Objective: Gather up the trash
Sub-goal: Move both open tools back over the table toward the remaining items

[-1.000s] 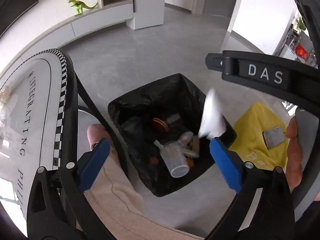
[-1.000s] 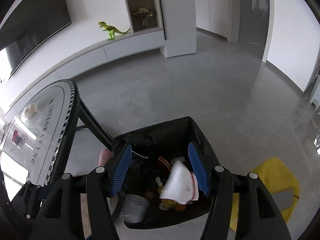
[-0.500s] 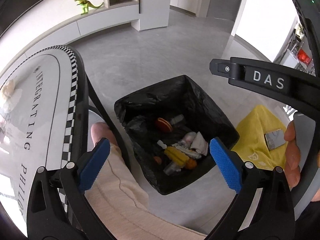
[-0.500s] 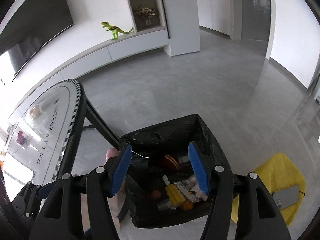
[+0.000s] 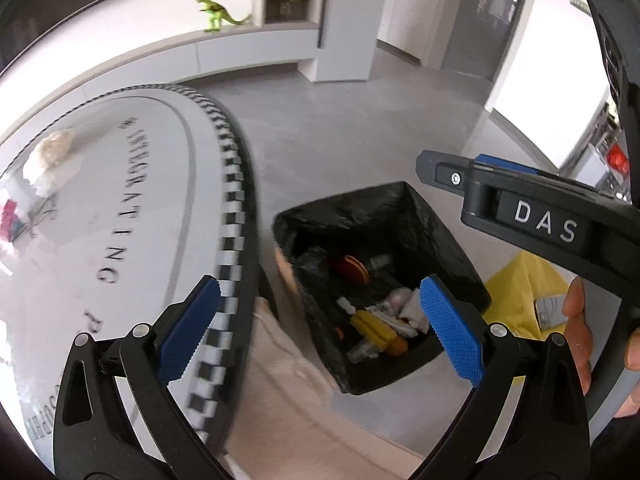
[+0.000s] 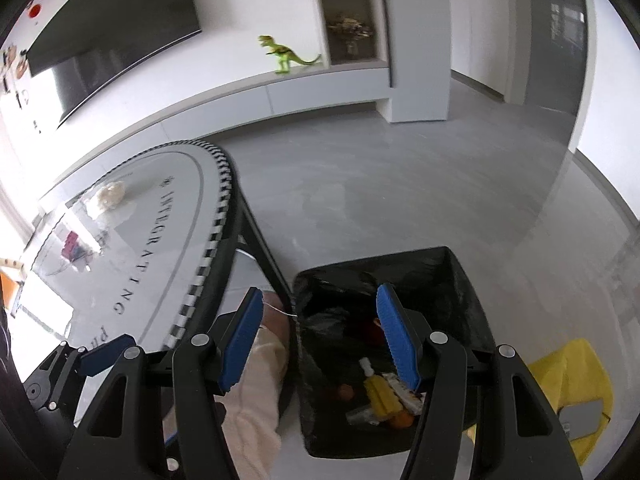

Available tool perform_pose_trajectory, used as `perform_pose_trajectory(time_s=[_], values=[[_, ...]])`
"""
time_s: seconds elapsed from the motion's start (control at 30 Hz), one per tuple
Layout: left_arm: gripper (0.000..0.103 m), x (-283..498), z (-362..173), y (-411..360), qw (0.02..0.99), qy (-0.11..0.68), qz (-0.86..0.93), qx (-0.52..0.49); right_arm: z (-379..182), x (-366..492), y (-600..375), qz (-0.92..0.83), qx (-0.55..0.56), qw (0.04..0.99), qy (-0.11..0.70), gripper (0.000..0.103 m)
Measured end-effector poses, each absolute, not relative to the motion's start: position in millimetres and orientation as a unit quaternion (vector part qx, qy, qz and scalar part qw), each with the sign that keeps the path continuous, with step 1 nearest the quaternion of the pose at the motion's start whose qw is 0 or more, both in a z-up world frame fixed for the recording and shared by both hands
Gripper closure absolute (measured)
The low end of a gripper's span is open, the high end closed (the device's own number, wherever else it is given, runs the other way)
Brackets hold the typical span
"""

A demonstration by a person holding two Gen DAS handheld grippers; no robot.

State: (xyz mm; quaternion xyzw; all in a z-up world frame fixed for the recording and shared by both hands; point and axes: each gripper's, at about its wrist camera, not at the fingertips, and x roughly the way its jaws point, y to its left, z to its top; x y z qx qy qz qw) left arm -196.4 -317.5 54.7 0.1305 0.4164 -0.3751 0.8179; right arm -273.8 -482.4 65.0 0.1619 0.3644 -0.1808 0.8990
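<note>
A black-lined trash bin (image 5: 448, 240) stands on the floor beside the table and holds several pieces of trash, among them a yellow piece (image 5: 374, 330) and white crumpled paper (image 5: 408, 310). The bin also shows in the right wrist view (image 6: 464, 280). My left gripper (image 5: 316, 330) is open and empty above the table edge and the bin. My right gripper (image 6: 320, 338) is open and empty above the bin's left rim. On the table lie a crumpled tissue (image 5: 52, 152) and a pink wrapper (image 5: 10, 220); both also show in the right wrist view, the tissue (image 6: 108, 196) and the wrapper (image 6: 74, 246).
The oval white table (image 5: 132, 184) with a checkered rim is at the left. A yellow cloth (image 5: 520, 292) with a grey card lies on the floor right of the bin. The person's beige trouser leg (image 5: 288, 364) is below. A green toy dinosaur (image 6: 286, 54) stands on the far ledge.
The white paper dropped from the right gripper into the bin. Both grippers have since swung left and up, bringing more of the table into view.
</note>
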Motion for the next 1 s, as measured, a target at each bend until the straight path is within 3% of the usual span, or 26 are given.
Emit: perform_pose_trajectory(time_s=[1.0], values=[[0.006,-46,49,-118,0.882,0.438,-0.172,0.0,66,-128,-341,-0.035,0.087,0.912,0.398,0.043]])
